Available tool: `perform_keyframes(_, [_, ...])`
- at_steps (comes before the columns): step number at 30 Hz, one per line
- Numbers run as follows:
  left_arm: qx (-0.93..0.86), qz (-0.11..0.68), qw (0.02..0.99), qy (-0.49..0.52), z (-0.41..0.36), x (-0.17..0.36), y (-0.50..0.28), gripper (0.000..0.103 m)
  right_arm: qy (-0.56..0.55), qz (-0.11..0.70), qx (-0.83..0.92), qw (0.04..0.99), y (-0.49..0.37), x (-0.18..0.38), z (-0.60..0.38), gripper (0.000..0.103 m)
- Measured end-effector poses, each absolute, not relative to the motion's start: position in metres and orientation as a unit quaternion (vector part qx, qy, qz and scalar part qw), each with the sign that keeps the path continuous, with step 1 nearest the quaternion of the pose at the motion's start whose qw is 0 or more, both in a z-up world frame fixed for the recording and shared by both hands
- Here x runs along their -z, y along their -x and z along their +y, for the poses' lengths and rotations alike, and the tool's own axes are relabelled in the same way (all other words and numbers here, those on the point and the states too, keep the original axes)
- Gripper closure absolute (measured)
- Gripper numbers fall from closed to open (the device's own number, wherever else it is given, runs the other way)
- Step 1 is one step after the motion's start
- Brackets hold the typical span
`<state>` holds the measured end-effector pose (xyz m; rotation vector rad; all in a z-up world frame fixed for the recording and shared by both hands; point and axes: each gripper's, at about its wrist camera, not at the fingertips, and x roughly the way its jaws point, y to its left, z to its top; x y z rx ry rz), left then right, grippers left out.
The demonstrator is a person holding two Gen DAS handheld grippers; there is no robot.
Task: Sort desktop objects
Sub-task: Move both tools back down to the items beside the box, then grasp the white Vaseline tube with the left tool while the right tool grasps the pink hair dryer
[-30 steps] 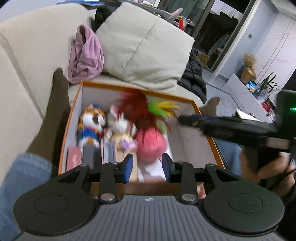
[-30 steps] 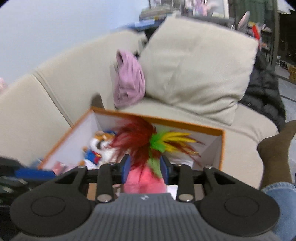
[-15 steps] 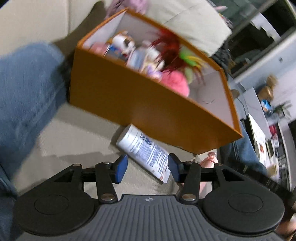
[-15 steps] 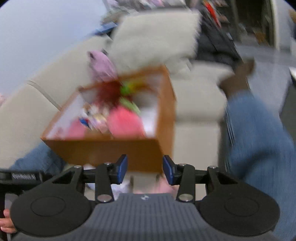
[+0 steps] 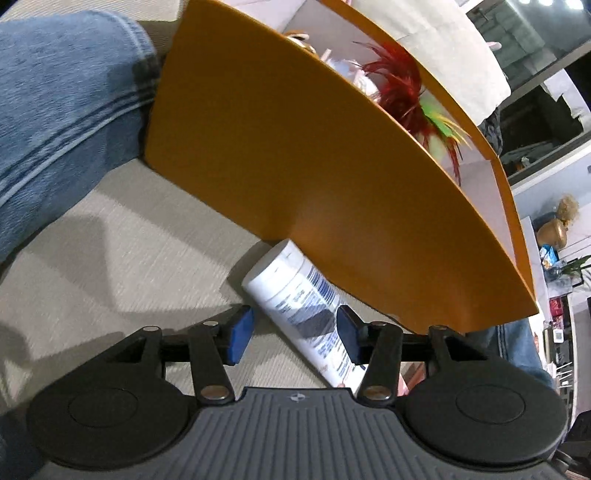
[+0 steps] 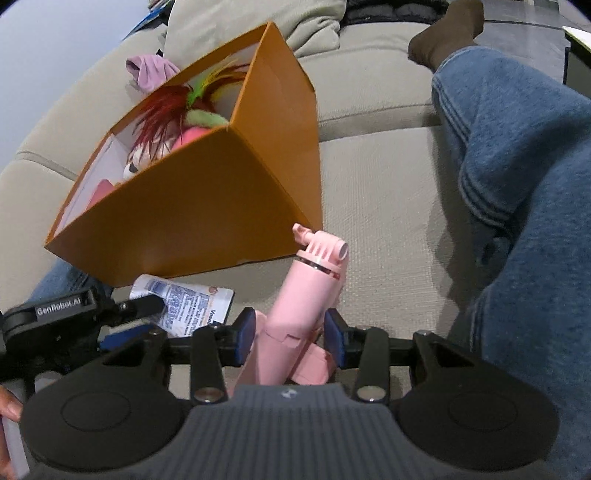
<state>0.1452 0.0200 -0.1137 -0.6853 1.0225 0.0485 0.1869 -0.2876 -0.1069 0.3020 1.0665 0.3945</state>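
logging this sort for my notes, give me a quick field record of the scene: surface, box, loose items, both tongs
surface: beige fabric sofa seat
box: orange cardboard box, open top, holds red feathered toy and plush toys
loose items: white cylindrical bottle with blue print, lying beside the box; pink plastic folding gadget
left tongs: open, straddling the bottle, pads apart from it
right tongs: around the pink gadget, contact unclear

Blue jeans (image 6: 524,184), brown sock (image 6: 448,27)
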Motion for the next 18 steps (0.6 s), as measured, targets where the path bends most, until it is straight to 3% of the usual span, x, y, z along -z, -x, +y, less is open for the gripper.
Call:
perform_keyframes(7, [-0.026,0.470,0.842,0.265,-0.005,0.112,-0.148,0.043,-0.145,0.509,-0.190,0.827,-0.188,0.114,-0.286,0.059])
perform_keyframes(14, [-0.001,0.456,0.853,0.256,-0.003,0.098,-0.134,0.058,-0.130,0.509,-0.219,0.822,-0.183,0.109,-0.283,0.067])
perform_keyframes(18, [0.007,0.450,0.867,0.214,-0.004,0.081,-0.120,0.062,-0.120,0.511,-0.248,0.814,-0.180,0.105,-0.276,0.069])
